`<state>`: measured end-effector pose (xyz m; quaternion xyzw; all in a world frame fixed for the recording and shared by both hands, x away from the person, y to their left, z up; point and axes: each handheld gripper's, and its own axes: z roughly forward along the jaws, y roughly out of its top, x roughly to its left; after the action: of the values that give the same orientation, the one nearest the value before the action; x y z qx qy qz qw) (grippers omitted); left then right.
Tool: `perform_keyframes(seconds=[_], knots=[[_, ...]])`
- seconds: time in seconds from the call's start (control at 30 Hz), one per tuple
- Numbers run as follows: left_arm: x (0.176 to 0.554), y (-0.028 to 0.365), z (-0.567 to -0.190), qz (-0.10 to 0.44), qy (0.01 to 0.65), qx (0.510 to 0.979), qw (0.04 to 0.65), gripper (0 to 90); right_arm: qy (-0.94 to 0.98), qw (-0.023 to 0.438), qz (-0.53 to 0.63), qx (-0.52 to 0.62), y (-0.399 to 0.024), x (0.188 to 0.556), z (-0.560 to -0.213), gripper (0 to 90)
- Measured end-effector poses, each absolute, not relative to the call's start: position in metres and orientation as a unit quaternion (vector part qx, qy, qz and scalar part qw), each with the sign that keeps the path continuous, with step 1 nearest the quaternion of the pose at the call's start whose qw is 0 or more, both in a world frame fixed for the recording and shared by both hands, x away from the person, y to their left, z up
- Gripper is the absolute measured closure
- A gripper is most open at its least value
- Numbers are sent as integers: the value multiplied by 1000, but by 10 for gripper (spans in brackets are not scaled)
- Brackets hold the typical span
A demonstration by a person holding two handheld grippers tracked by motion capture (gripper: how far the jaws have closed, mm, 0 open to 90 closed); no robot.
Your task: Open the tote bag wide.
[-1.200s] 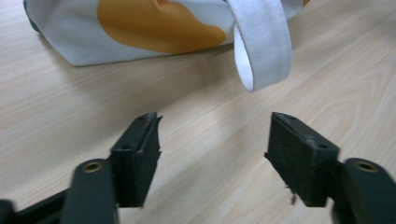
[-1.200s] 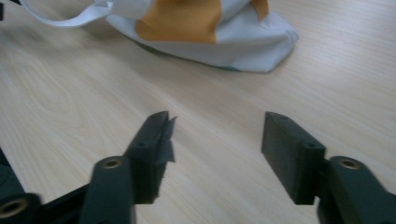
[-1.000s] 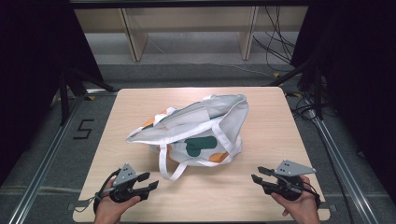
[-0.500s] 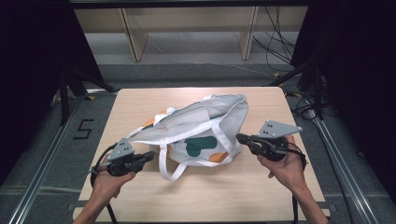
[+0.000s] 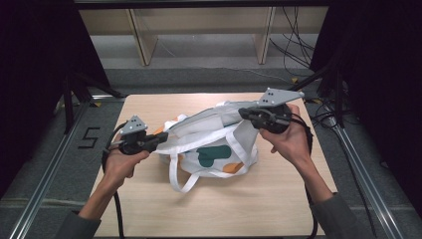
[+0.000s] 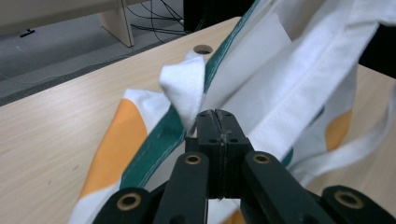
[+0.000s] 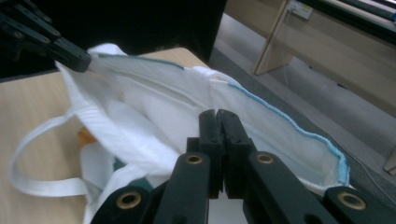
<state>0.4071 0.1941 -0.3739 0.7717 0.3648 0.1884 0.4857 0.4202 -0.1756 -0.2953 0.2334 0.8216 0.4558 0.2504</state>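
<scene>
Holding the tote [image 5: 209, 144] by its rim, we've got both grippers pinched tight on the fabric. Our left gripper [image 5: 158, 141] clamps the near-left edge, our right gripper [image 5: 243, 113] the far-right edge, so the mouth stretches between them. The bag's bottom rests mid-table [image 5: 278, 209], one handle [image 5: 180, 180] flopped toward us.

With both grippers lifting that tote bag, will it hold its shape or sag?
Probably sag: the tote bag droops between the left gripper and right gripper. Its strap hangs loose, so likely floppy, and probably light.
</scene>
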Motion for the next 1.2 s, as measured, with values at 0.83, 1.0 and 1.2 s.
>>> perform_keyframes(seconds=[0.83,1.0,1.2], knots=[[493,182,-438,139,440,778,428,884,862,175,312,358,-184,487,-406,900],[485,168,-428,135,414,791,429,886,850,182,372,326,-163,492,-382,899],[483,167,-427,136,399,805,418,876,878,147,332,311,-132,497,-399,900]])
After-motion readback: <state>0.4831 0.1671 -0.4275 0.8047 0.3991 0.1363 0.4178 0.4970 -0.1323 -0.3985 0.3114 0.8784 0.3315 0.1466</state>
